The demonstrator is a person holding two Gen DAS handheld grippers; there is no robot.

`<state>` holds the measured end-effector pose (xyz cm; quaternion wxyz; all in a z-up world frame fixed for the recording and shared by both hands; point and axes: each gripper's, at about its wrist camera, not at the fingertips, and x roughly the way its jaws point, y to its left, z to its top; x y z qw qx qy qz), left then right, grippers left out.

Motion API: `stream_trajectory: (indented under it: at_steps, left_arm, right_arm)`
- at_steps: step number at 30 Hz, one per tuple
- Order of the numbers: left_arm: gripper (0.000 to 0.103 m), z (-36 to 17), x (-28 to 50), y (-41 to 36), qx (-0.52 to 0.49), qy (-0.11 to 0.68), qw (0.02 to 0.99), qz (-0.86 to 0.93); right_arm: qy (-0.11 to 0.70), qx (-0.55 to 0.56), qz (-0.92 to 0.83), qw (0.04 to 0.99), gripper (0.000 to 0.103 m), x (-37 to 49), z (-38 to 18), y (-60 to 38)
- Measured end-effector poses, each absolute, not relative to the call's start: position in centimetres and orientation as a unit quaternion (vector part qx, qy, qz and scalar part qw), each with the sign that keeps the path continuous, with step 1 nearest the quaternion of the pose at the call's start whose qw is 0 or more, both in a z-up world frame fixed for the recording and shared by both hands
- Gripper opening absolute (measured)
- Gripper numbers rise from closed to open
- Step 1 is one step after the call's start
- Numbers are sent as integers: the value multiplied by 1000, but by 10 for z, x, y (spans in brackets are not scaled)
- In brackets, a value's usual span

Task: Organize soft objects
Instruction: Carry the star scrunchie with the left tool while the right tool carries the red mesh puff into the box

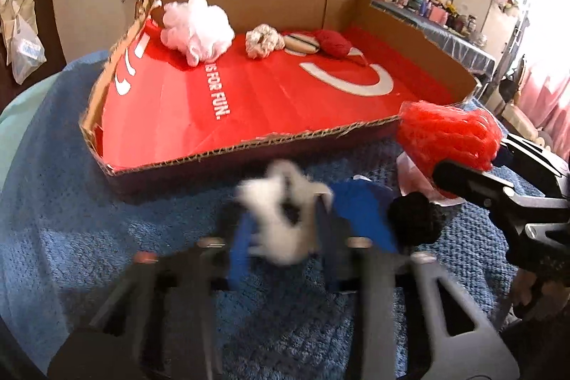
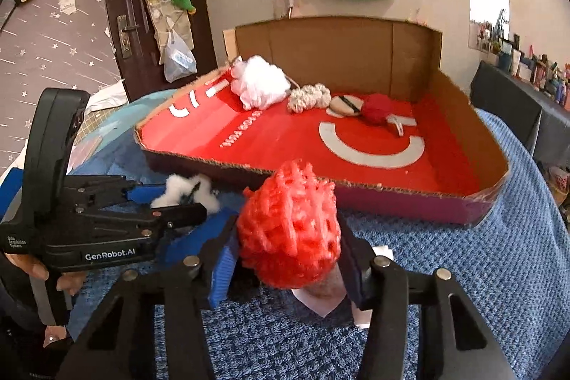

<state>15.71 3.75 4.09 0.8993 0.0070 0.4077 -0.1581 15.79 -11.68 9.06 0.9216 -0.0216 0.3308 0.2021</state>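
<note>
Red mesh pouf (image 2: pixel 288 230) is clamped between our right gripper (image 2: pixel 285 259) pads; white fluffy tuft (image 1: pixel 281 219) is pinched in our left gripper (image 1: pixel 285 237). Both hang over the blue blanket (image 1: pixel 71 202), just short of the cardboard tray (image 2: pixel 356 184). Tray lies straight ahead of both tools — near edge closest, open floor beyond it, 4 soft items lined up along the back. Right gripper sits nearer the tray's free right half, so we'd go forward over the edge with it first.
</note>
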Motion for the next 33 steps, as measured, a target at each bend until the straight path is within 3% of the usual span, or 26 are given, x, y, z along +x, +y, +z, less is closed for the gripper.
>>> stream_trajectory:
  at_steps: [13, 22, 33]
  left_arm:
    - [20, 44, 153, 50, -19, 402, 900, -167]
    - [11, 57, 146, 55, -26, 389, 904, -174]
    - [10, 75, 138, 58, -27, 367, 912, -181]
  right_arm:
    - [323, -3, 198, 925, 51, 154, 98, -128]
    - [317, -3, 190, 929, 51, 151, 100, -134]
    - [314, 0, 188, 931, 51, 150, 104, -135]
